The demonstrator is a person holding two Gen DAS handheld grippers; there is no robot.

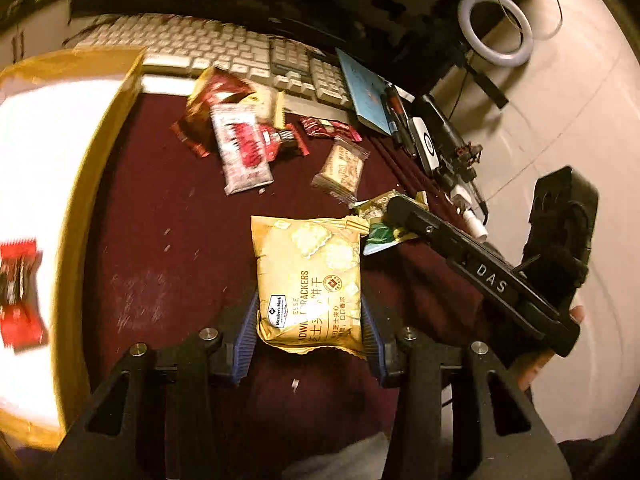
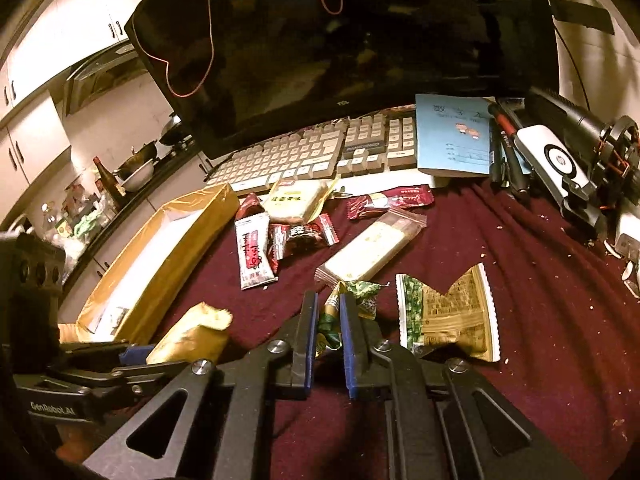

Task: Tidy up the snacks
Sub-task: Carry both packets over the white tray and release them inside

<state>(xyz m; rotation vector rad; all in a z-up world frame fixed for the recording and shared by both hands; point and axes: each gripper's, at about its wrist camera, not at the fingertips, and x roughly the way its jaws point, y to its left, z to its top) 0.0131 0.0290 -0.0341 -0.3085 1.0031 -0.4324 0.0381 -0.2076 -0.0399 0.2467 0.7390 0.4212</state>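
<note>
**Both hand-held grippers clamped on snack packets**

Left hand-held gripper (image 1: 310, 330): the blue pads press against both long edges of a yellow cracker packet (image 1: 308, 276). The packet is held above the maroon cloth (image 1: 168, 208) that covers the worktop, just right of the cardboard box (image 1: 100, 152). One red packet (image 1: 18, 292) already lies on the box's white floor.

Right hand-held gripper (image 2: 329, 322): jaws nearly together, pinching a small green-and-gold packet (image 2: 332, 312) by its crimped end. Directly to its right, a gold-and-green packet (image 2: 448, 316) lies flat on the cloth, not touched by either pad.

Loose snacks on the cloth, between the grippers and the keyboard (image 2: 304, 148):
- a pale biscuit bar (image 2: 376, 244) in a clear wrapper, lying diagonally;
- a cluster of red-and-white packets (image 2: 276, 240) near the box's far corner;
- a beige packet (image 2: 296, 198) touching the keyboard's front edge.

A blue booklet (image 2: 454, 136) rests on the keyboard's right end — pens lie just beside it.
</note>
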